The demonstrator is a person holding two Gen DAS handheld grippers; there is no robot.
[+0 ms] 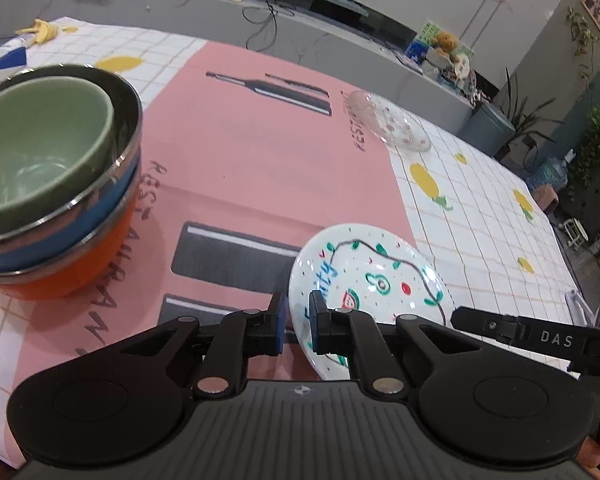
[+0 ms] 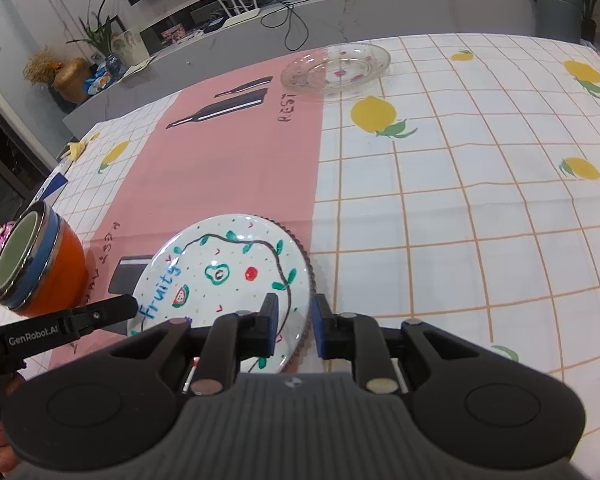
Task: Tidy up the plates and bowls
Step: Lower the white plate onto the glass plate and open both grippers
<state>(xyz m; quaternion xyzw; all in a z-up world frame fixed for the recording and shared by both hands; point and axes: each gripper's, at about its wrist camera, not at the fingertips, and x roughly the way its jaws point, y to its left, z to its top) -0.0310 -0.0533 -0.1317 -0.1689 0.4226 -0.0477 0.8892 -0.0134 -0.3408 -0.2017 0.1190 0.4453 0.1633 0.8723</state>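
Observation:
A white "Fruity" plate (image 1: 374,280) with painted fruit is tilted, its left edge between the fingers of my left gripper (image 1: 299,322), which is shut on the rim. In the right wrist view the same plate (image 2: 224,276) has its right rim between the fingers of my right gripper (image 2: 293,326), which is also shut on it. A stack of three nested bowls (image 1: 56,184), green inside blue inside orange, stands on the left; it also shows in the right wrist view (image 2: 36,264). A clear glass plate (image 2: 336,66) lies far back on the table, also in the left wrist view (image 1: 390,122).
The table carries a pink mat (image 2: 228,160) and a white lemon-print cloth (image 2: 480,200). A banana peel (image 1: 40,30) lies at the far left corner. A grey counter (image 1: 300,28) with cables and a router runs behind the table.

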